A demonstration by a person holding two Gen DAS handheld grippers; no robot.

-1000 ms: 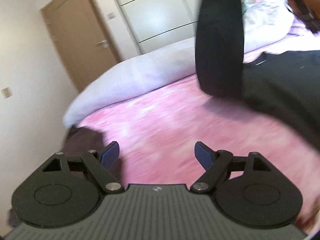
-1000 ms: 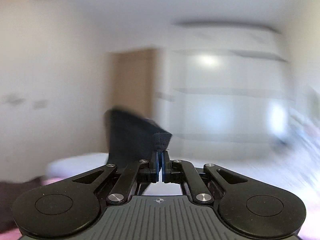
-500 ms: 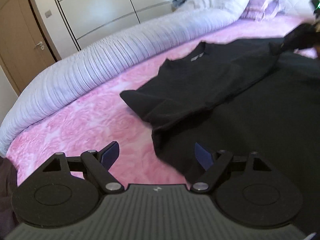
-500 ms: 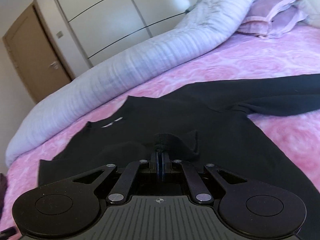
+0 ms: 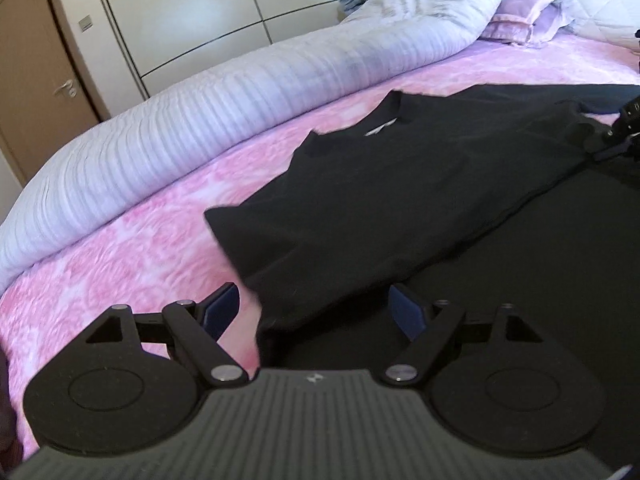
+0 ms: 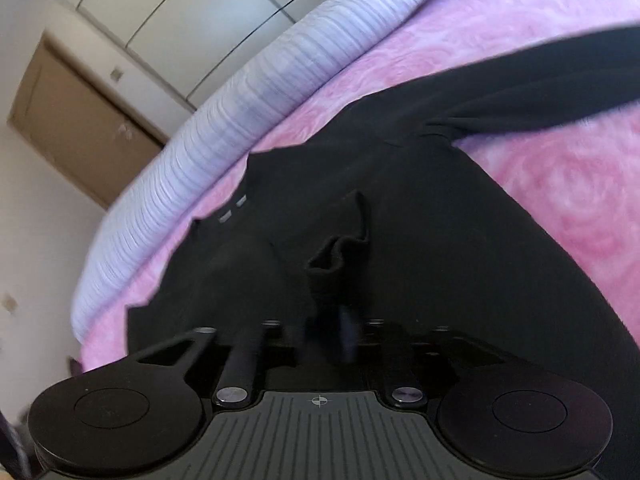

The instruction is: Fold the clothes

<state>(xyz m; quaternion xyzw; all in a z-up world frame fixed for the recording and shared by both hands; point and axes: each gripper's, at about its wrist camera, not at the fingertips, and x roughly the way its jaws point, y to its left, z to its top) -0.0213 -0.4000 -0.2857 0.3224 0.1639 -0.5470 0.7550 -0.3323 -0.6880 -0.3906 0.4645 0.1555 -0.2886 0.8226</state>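
Note:
A black long-sleeved top (image 5: 400, 184) lies spread on the pink bedspread (image 5: 132, 248), its left sleeve folded over the body. My left gripper (image 5: 318, 310) is open and empty, low over the fold's edge. In the right wrist view the top (image 6: 440, 240) fills the middle, and the sleeve cuff (image 6: 340, 248) stands bunched just beyond my right gripper (image 6: 336, 332). The frame is blurred there; the fingers look parted, and I cannot tell whether they hold cloth. The right gripper also shows in the left wrist view (image 5: 616, 132). The other sleeve (image 6: 540, 80) stretches to the right.
A rolled lilac duvet (image 5: 240, 92) lies along the far side of the bed, with lilac pillows (image 5: 528, 20) at the head. White wardrobe doors (image 5: 200, 8) and a brown door (image 5: 36, 60) stand behind. A dark item (image 5: 6, 420) lies at the bed's left edge.
My right gripper carried the sleeve down from the air and laid it across the top's body; its shut fingers now look blurred and parted. My left gripper moved lower toward the fold.

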